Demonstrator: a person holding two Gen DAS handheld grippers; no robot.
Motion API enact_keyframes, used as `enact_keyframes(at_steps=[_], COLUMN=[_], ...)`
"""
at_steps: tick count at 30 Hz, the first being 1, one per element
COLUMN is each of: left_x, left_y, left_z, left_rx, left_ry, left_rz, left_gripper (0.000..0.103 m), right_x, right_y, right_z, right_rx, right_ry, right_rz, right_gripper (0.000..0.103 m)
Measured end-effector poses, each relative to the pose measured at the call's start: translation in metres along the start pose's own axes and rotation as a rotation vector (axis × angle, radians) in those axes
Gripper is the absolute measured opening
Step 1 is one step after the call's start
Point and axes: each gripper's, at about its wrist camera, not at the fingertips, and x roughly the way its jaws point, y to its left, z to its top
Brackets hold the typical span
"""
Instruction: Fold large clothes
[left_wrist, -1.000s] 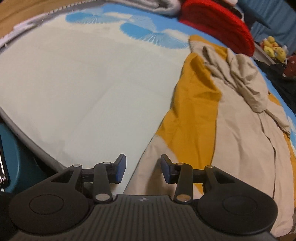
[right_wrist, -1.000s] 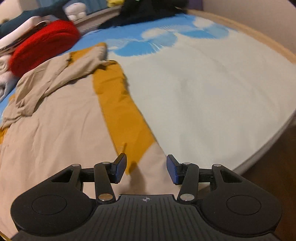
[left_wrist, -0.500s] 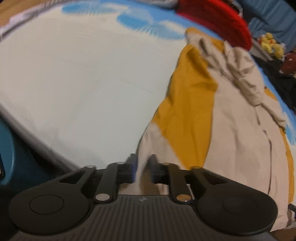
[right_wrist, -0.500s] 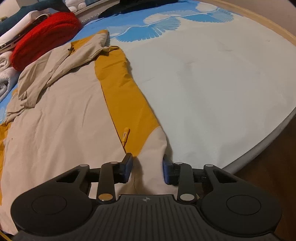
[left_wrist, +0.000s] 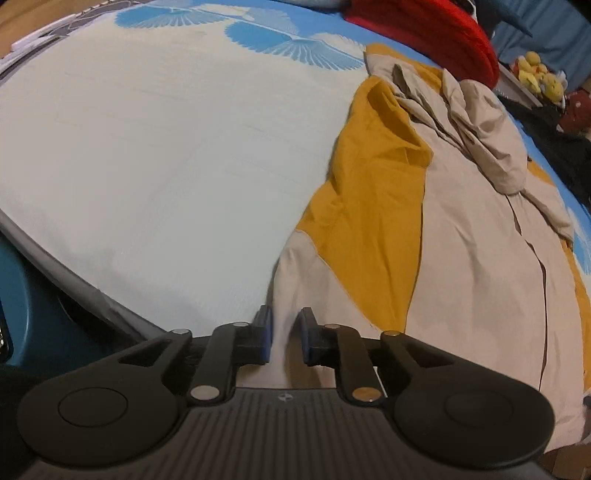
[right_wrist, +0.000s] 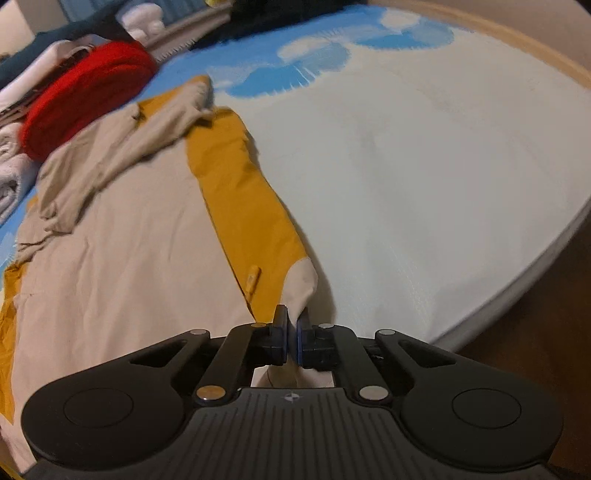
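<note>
A large beige and mustard-yellow jacket lies spread on the bed, its hood bunched at the far end. My left gripper is shut on the jacket's beige bottom corner, with cloth pinched between the blue pads. In the right wrist view the jacket lies to the left. My right gripper is shut on the other beige bottom corner, and a small yellow tab lies just ahead of it.
The bed sheet is pale with blue fan prints at the far end. A red knitted item and stacked clothes sit at the head. The bed edge drops to a brown floor on the right.
Both grippers moved down onto the jacket's bottom hem and went from open to shut on its two corners. The right jaws closed last.
</note>
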Motion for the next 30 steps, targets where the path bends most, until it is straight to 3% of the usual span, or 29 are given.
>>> enact_keyframes(at_steps=[3, 5, 8, 13, 17, 23, 30], left_x=[0.0, -0.001, -0.006, -0.035, -0.083, -0.165, -0.277], left_y=[-0.006, -0.009, -0.014, -0.02, -0.029, -0.028, 0.018], left_z=[0.0, -0.001, 0.0, 0.004, 0.02, 0.036, 0.024], left_rx=[0.033, 0.056, 0.084, 0.11, 0.134, 0.219, 0.209], left_ry=[-0.003, -0.013, -0.038, -0.094, -0.169, -0.277, -0.383], left_rz=[0.008, 0.017, 0.016, -0.02, -0.121, -0.247, -0.383], left_gripper=[0.017, 0.006, 0.002, 0.001, 0.001, 0.0, 0.0], right_x=[0.003, 0.002, -0.003, -0.03, -0.072, -0.146, -0.251], right_y=[0.003, 0.005, 0.007, 0.015, 0.025, 0.022, 0.001], right_z=[-0.003, -0.004, -0.003, 0.002, 0.01, 0.033, 0.028], right_rx=[-0.023, -0.04, -0.049, -0.085, -0.162, -0.18, -0.206], right_ry=[0.015, 0.012, -0.012, -0.093, -0.204, -0.337, -0.482], right_rz=[-0.014, -0.02, -0.02, 0.024, 0.111, 0.249, 0.366], right_gripper=[0.015, 0.015, 0.005, 0.002, 0.001, 0.0, 0.0])
